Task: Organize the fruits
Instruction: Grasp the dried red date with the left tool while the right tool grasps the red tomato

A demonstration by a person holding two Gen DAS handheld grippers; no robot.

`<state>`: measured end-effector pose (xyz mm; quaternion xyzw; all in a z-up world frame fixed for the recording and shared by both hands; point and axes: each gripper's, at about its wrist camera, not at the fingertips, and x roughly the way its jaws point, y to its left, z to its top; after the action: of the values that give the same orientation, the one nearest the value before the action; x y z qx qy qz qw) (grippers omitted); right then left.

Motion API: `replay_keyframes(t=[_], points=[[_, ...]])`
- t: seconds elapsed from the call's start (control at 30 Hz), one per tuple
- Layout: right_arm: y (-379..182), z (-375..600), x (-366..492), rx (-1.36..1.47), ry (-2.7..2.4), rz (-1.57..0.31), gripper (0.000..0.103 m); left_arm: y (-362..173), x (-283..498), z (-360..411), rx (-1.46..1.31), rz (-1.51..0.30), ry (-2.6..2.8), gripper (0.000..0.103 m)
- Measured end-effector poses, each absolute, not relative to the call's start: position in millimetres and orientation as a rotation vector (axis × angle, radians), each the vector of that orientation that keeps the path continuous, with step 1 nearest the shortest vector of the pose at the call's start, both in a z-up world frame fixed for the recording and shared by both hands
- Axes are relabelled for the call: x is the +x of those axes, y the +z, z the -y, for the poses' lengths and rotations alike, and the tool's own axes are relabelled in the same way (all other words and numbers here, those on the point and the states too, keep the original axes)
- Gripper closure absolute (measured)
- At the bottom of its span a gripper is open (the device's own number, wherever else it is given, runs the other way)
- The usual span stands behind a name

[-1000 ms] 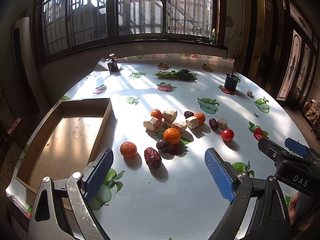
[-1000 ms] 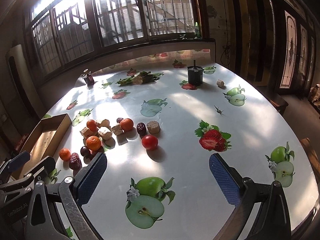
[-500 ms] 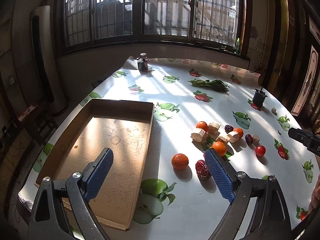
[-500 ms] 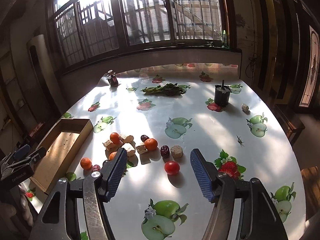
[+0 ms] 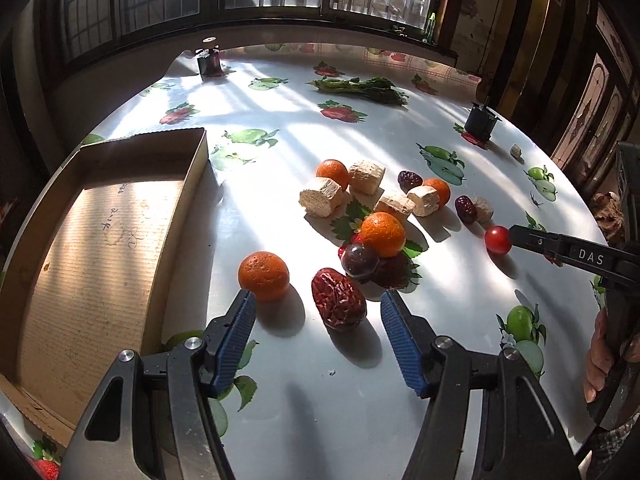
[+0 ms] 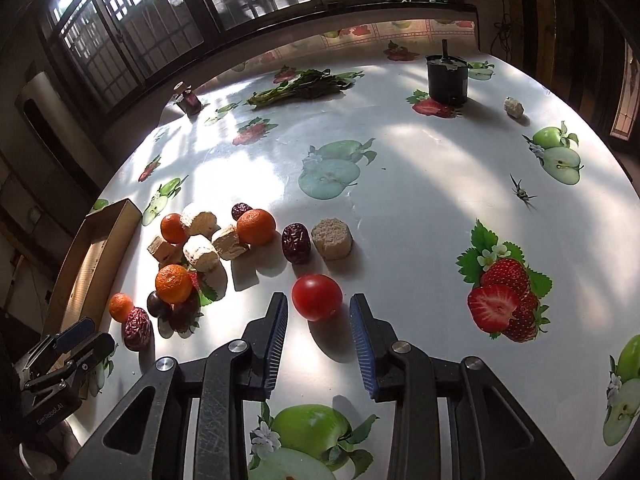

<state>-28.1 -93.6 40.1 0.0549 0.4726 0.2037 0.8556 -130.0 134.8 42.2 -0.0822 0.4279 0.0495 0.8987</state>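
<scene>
Tabletop [image 5: 280, 360]: round, white glossy cloth printed with apples and strawberries; it carries everything below.
Cardboard tray [image 5: 96, 240]: shallow, at 9 o'clock of the fruit cluster in the left wrist view, its long wall near the nearest orange; nothing visible inside it.
Left tongs [image 5: 316, 320]: spread wide, holding nothing, low over the tabletop at 6 o'clock of the cluster; the large red date lies just ahead of the gap, clear of both pads.
Right tongs [image 6: 319, 320]: set at a middling gap, tips either side of the near edge of the cherry tomato; whether the pads touch it I cannot tell, the fruit rests on the tabletop.
Greens [image 6: 304, 84]: leafy bundle lying flat at 12 o'clock, far side of the tabletop.
Black pot [image 6: 447, 78]: upright at 1 o'clock in the right wrist view, well apart from the fruit.
Oranges: nearest orange [image 5: 263, 275] just ahead of the left pad; another [image 5: 383, 234] at the cluster's middle, touching a dark plum [image 5: 359, 260].
Pale cut chunks [image 5: 321, 202]: several, lying among the oranges at 12 o'clock of the cluster.
Large red date [image 5: 338, 304]: wrinkled, at 4 o'clock of the nearest orange, apart from it.
Cherry tomato [image 6: 317, 297]: at 3 o'clock of the cluster, on its own.
</scene>
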Motion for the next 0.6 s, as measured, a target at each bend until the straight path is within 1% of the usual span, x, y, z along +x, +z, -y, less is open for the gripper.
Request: replay_keyframes(t=[0.23, 0.33, 0.43, 0.47, 0.5, 0.6], points=[[30, 86, -17, 0.109, 0.433, -1.006, 0.068, 29, -110, -136, -0.253, -0.944, 0.041, 0.039], [29, 84, -17, 0.088, 0.429, -1.001, 0.068, 18, -102, -133, -0.269, -0.975, 0.037, 0.041], [26, 82, -16, 0.073, 0.425, -1.007, 0.068, 16, -99, -125, -0.215, -0.965, 0.068, 0.043], [25, 82, -15, 0.078, 0.429, -1.009, 0.068, 16, -100, -123, -0.211, -0.963, 0.067, 0.062], [24, 82, -16, 0.081, 0.431, -1.009, 0.068, 16, -101, -123, -0.210, -0.960, 0.068, 0.073], [24, 83, -19, 0.084, 0.431, -1.003, 0.068, 19, -109, -123, -0.244, -0.943, 0.044, 0.073]])
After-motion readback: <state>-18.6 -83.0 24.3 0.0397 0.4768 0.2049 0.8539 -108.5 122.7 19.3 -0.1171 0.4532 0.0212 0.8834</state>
